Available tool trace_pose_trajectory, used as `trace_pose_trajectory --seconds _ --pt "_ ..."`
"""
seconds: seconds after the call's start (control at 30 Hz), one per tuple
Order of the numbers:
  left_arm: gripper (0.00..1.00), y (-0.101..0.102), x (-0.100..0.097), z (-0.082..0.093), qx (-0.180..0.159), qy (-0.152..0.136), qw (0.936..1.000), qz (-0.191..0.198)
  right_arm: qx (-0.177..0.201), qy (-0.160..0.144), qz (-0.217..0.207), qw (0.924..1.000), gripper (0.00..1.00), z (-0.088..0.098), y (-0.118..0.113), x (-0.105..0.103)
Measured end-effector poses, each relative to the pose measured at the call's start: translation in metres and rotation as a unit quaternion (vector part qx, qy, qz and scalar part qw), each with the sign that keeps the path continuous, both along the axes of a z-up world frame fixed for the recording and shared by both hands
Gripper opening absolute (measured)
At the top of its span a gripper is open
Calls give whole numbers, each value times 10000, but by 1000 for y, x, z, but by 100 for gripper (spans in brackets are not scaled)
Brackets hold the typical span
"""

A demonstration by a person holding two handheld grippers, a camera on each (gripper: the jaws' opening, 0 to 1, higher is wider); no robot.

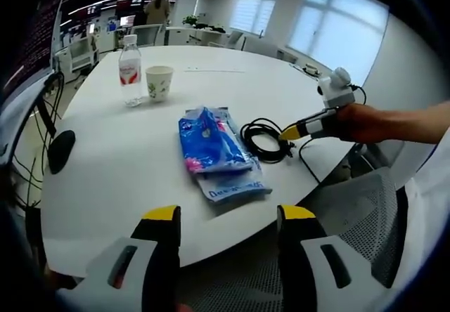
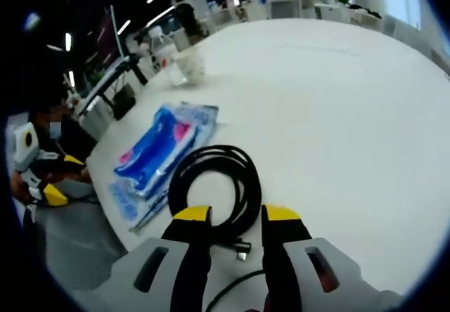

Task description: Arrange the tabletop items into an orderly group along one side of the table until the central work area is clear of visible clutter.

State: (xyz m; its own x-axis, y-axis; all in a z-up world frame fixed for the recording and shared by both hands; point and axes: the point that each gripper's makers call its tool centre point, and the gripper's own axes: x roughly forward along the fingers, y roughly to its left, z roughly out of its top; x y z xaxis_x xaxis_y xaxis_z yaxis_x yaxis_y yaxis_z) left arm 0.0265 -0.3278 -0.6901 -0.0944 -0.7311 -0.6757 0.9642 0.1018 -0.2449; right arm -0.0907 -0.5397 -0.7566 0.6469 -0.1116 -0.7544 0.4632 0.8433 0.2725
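Only leftward: water bottle (image 1: 129,69) upright.

left view off table edge, right view low, both sharing cable (image 1: 266,139)

No readable text. Blue packet (image 1: 211,147) carries print along its 5 o'clock end, too blurred; water bottle (image 1: 130,71) red label is illegible; paper cup (image 1: 159,83) pattern only.
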Motion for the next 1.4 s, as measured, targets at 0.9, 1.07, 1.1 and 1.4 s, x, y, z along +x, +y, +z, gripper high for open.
trace_pose_trajectory --seconds 0.9,1.07,1.1,1.4 --pt "55 5 12 0 12 -12 9994 358 -194 155 -1 9997 2 -3 -14 6" --pt "54 5 13 1 -6 -9 9992 399 -240 -10 -70 9997 0 7 -16 6" --pt "54 5 13 1 -7 -5 9992 403 -253 -26 -35 9997 0 8 -16 7" --pt "54 5 13 1 0 -7 9992 411 -485 -168 156 9986 0 24 -14 10"
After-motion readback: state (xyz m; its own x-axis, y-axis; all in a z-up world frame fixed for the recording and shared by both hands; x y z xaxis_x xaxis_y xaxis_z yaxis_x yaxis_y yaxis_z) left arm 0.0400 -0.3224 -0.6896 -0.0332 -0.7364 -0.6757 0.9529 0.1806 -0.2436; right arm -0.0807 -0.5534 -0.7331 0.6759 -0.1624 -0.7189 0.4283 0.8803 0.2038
